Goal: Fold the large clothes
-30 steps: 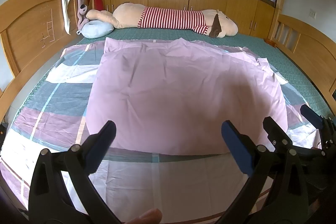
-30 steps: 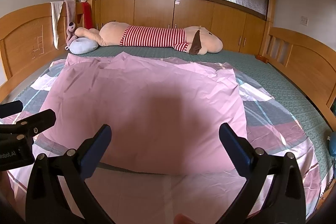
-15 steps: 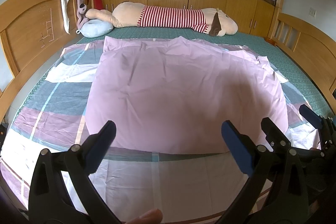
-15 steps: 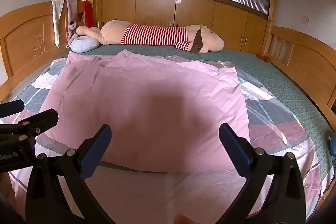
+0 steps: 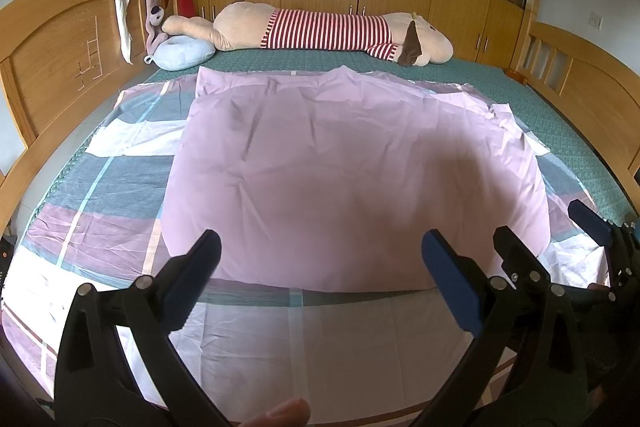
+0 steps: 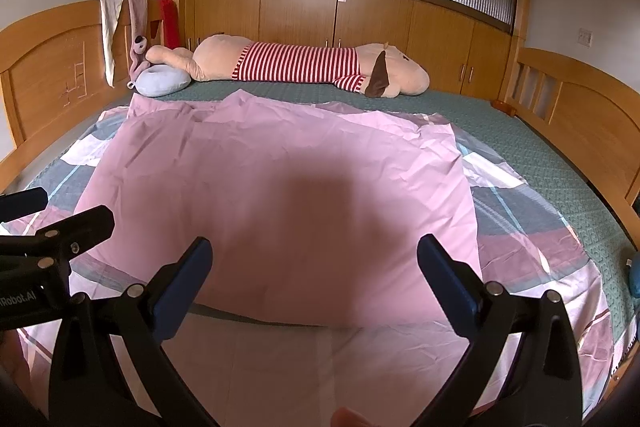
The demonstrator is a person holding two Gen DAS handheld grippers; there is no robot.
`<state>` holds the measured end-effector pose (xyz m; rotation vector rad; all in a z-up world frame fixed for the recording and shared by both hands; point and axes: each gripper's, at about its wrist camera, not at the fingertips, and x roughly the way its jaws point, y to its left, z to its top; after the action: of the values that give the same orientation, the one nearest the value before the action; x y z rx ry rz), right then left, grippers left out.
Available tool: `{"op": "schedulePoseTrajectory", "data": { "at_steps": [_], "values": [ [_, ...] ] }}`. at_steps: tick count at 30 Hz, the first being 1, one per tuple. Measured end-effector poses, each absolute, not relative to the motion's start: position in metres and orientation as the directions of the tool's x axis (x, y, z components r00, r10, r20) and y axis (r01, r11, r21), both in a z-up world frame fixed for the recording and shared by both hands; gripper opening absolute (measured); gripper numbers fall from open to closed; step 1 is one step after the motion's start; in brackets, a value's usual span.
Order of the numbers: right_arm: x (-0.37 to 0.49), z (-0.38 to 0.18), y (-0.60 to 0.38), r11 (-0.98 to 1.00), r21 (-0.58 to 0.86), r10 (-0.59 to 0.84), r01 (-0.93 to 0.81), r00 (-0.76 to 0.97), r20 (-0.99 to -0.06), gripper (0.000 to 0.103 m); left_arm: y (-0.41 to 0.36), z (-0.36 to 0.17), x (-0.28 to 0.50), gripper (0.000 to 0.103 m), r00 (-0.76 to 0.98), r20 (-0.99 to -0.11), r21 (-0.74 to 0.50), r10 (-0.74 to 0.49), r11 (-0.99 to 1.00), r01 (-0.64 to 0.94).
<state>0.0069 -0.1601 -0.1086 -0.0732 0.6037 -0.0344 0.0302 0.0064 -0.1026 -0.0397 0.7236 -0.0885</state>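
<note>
A large plain pink cloth (image 5: pixel 352 171) lies spread flat on the bed, on top of a checked sheet (image 5: pixel 96 187). It also fills the middle of the right wrist view (image 6: pixel 280 195). My left gripper (image 5: pixel 320 267) is open and empty, held above the cloth's near edge. My right gripper (image 6: pixel 312 275) is open and empty too, above the same near edge. Each gripper shows at the side of the other's view: the right one (image 5: pixel 560 247) and the left one (image 6: pixel 52 211). Neither touches the cloth.
A long plush toy in a red-striped shirt (image 5: pixel 328 31) lies across the far side of the bed, with a blue cushion (image 5: pixel 182 53) beside it. Wooden bed boards stand at left (image 5: pixel 52 67) and right (image 5: pixel 588 99). Cabinets line the back wall.
Both cameras have tilted up slightly, so the room's far wall shows more. The cloth has not moved and both grippers stay open.
</note>
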Motion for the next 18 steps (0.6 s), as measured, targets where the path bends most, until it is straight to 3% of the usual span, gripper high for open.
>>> {"op": "schedulePoseTrajectory", "data": {
  "at_steps": [18],
  "values": [
    [0.0073,-0.1096,-0.1588,0.997,-0.082,-0.055,0.010,0.823,-0.565,0.102,0.0040,-0.1020,0.0284,0.101,0.756,-0.650,-0.040,-0.082,0.996,0.074]
  ]
}}
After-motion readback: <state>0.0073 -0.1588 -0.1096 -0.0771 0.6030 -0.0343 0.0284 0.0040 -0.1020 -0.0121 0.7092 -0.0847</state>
